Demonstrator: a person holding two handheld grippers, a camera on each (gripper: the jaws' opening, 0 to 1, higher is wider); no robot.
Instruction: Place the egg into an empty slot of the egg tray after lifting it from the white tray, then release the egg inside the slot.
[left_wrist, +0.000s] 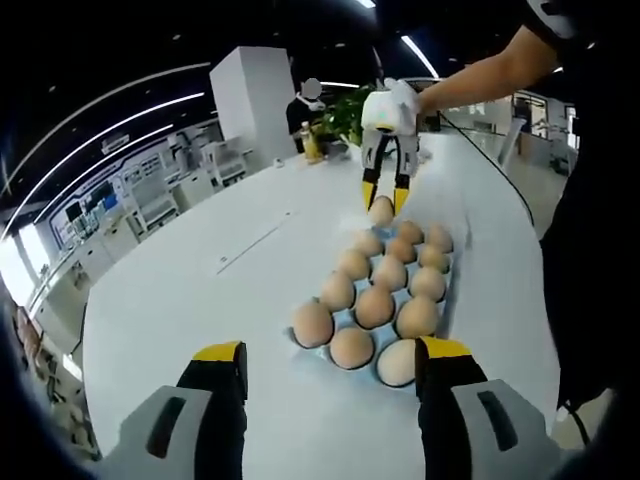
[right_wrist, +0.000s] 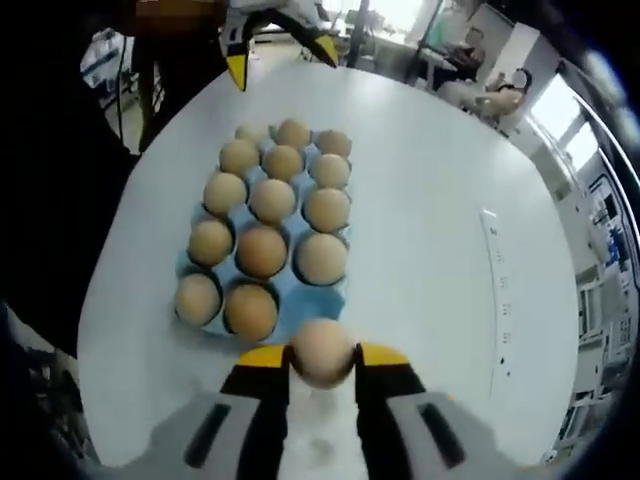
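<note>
— While the left gripper (left_wrist: 330, 375) hangs low over the near edge of the white worktop (left_wrist: 190, 300), how do its jaws stand?

— Released, spread wide with nothing between the yellow tips. Just beyond them sits the blue egg tray (left_wrist: 378, 300), nearly full of brown eggs set in three rows.

— And the egg (left_wrist: 381, 211) being moved?

— At the far end of the tray, in the left gripper view, pinched between the yellow tips of the right gripper (left_wrist: 383, 198), which a person's bare arm (left_wrist: 480, 75) brings down from the upper right. The egg hangs right at the tray's last row; whether it touches the slot I cannot tell.

— What does the right gripper view give?

— The same egg (right_wrist: 322, 351) clenched between the right gripper's (right_wrist: 322, 362) jaws at the bottom of the picture, just short of the egg tray's (right_wrist: 300, 290) nearest edge. A bare blue slot lies right in front of it, beside the two nearest eggs. The left gripper (right_wrist: 280, 45) shows at the top, past the tray's other end, jaws apart.

— Anything else?

— Further right on the worktop (right_wrist: 430, 200), a faint line of markings. Beyond the table, in the left gripper view, a white pillar (left_wrist: 250, 100) and some green plants (left_wrist: 340, 115).
</note>
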